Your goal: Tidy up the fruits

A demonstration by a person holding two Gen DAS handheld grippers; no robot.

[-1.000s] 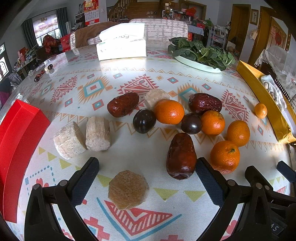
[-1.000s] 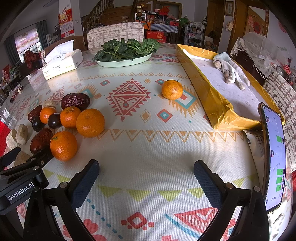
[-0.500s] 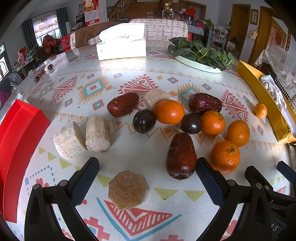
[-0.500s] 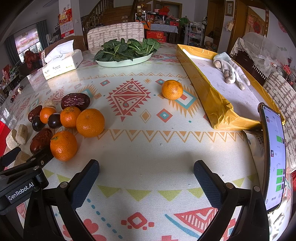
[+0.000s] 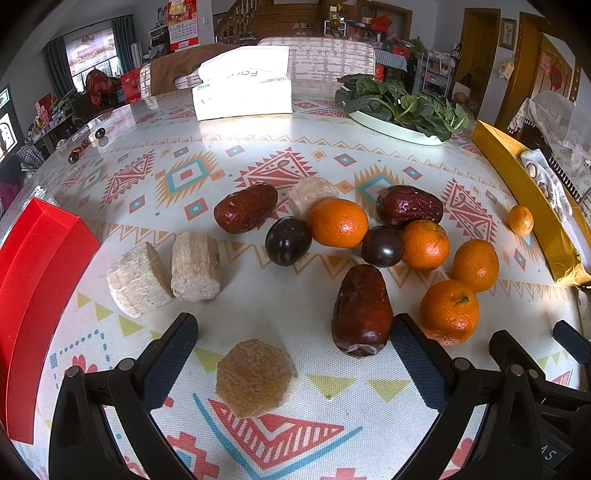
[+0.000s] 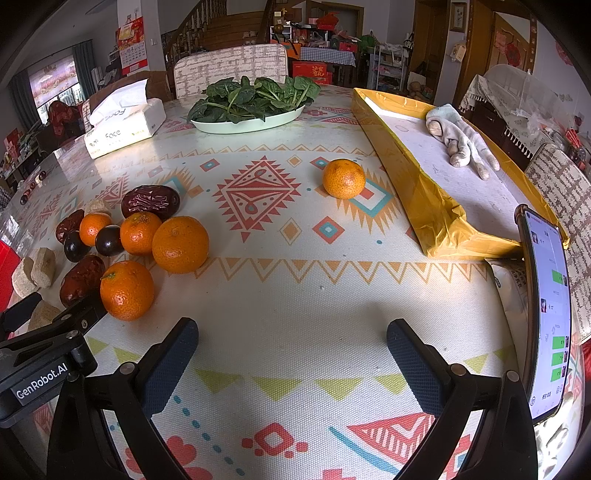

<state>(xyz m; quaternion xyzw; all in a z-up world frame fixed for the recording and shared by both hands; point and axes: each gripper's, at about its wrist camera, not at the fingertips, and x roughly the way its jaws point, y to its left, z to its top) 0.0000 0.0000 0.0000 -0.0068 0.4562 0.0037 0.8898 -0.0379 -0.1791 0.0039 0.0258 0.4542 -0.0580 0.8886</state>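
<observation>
Both claws hang spread and empty over the patterned desk (image 6: pixel 295 295): left claw (image 5: pixel 293 360) faces the mixed heap, right claw (image 6: pixel 291 360) the lone orange tangerine (image 6: pixel 344 178), likely for sorting.

table: round, patterned cloth (image 6: pixel 295 258), glare patch at far side
chairs: woven-back chair (image 6: pixel 231 66) behind table, another at right (image 6: pixel 565 195)
windows: curtained window (image 5: pixel 92 55) far left, daylight coming in
back wall: wooden staircase (image 6: pixel 221 29), wall calendar (image 5: pixel 183 24)
right side: wooden doors (image 5: pixel 476 55)
clutter: red boxes (image 6: pixel 314 70), shelving (image 6: pixel 386 62) at rear
</observation>
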